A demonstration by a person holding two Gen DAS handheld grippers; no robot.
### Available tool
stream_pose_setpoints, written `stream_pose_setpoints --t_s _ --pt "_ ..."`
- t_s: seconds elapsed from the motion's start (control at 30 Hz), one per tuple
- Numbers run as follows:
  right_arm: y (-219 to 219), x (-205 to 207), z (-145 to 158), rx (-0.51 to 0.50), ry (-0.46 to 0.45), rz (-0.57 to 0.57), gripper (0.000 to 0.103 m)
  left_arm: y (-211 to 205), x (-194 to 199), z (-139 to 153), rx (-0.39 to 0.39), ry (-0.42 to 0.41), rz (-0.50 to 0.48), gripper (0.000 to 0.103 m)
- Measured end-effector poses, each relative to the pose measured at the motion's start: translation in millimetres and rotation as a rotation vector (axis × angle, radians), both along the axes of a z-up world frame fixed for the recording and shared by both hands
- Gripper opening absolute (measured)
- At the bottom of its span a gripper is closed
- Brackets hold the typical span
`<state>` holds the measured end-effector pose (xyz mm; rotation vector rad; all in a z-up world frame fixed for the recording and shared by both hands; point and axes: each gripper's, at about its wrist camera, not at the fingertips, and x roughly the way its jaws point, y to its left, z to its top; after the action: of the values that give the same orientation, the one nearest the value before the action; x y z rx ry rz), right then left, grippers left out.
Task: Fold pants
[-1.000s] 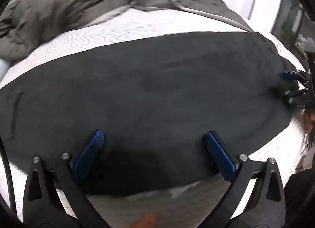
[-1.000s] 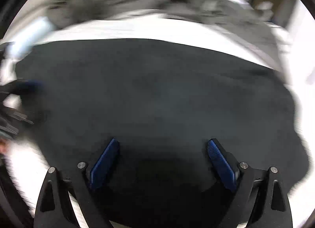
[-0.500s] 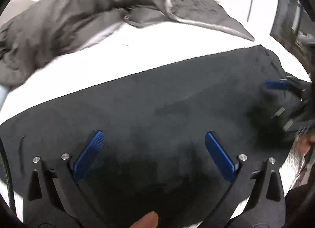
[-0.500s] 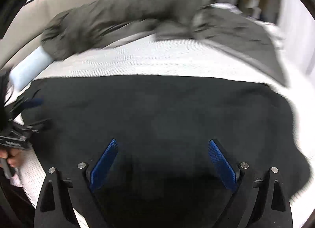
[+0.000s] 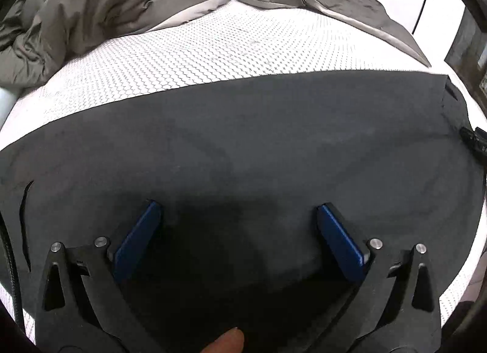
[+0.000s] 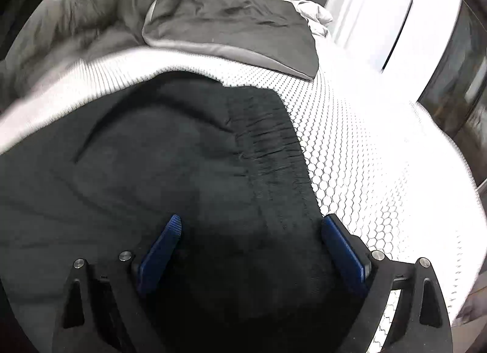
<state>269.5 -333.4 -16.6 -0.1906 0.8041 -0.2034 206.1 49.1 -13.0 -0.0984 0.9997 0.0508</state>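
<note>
Black pants [image 5: 243, 146] lie flat across a white honeycomb-patterned mattress [image 5: 213, 48]. My left gripper [image 5: 239, 231] is open and empty, hovering over the near part of the pants. In the right wrist view the pants [image 6: 170, 152] end in a gathered elastic waistband [image 6: 274, 146] on the right. My right gripper [image 6: 251, 240] is open and empty above the pants beside that waistband. A dark piece of the right gripper [image 5: 473, 138] shows at the right edge of the left wrist view.
A grey duvet [image 5: 91, 2] is bunched along the far side of the mattress [image 6: 365, 155], and it also shows in the right wrist view [image 6: 231, 27]. A white wall and a dark doorway [image 6: 450, 57] stand to the right.
Both grippers stayed open. The right gripper swung right to the waistband end of the pants. The left view steadied over the smoothed pants, with the right gripper now almost out of it.
</note>
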Motion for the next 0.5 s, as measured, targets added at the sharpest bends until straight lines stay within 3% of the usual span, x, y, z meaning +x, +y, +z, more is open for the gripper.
stream_pose_setpoints --t_s 0.1,0.17,0.23,0.33,0.4,0.5 --pt "31 -9 23 -0.110 -0.062 0.012 0.094 -3 -12 24 -0.004 -0.061 -0.005 0.102" --pt "41 -8 44 -0.078 -0.105 0.054 0.094 -10 -9 39 -0.013 -0.112 -0.013 0.102" --pt "73 -7 57 0.045 -0.109 0.164 0.095 -16 1 44 -0.036 -0.127 -0.024 0.102" --pt "131 12 44 0.150 -0.016 0.366 0.095 -37 27 35 -0.025 -0.097 -0.060 0.102" --pt "180 26 21 0.105 0.065 0.484 0.095 -48 47 22 -0.025 -0.068 -0.089 0.102" --pt "216 42 -15 0.008 0.171 0.551 0.095 -59 60 -6 -0.007 0.021 -0.113 0.102"
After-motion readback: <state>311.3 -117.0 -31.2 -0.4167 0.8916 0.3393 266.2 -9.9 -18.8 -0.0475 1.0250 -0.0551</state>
